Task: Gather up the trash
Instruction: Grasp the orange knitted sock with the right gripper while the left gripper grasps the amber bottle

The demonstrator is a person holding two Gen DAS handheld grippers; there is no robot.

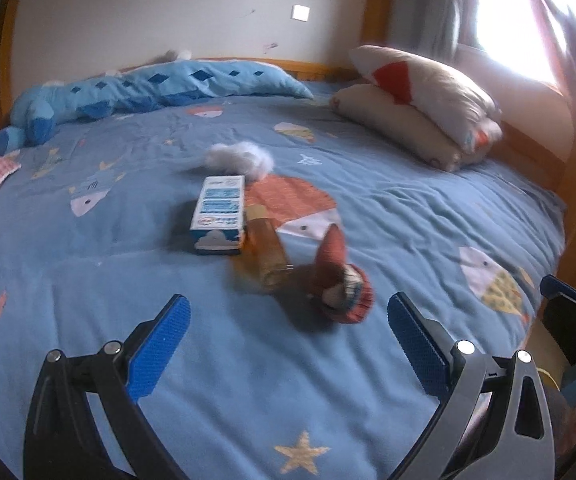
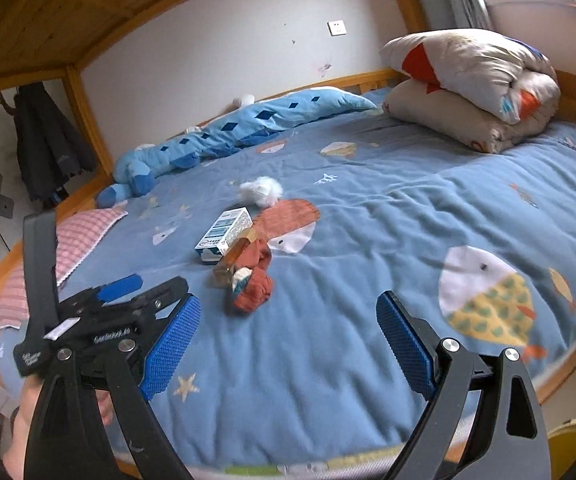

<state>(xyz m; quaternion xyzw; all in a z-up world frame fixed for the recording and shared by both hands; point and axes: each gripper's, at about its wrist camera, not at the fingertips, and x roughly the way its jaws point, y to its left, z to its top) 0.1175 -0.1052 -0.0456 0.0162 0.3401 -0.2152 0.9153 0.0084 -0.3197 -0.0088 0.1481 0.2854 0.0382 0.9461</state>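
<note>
The bedspread [image 2: 367,240] is soft matt cloth, lightly wrinkled. The small box [image 1: 220,216] looks like printed cardboard with a slight sheen. The wad [image 1: 240,158] is fluffy, crumpled tissue. The red sock [image 2: 252,292] is ribbed knit. Both grippers have 2 fingers [image 1: 160,344] faced with rough, textured blue pads on matt black plastic with shiny metal bolts [image 2: 449,346]. The bed frame [image 2: 88,120] is bare wood.

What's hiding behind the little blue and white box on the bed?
Behind the box sits a white fluffy wad on the blue bedspread. The box covers the bedspread right beneath it.
</note>
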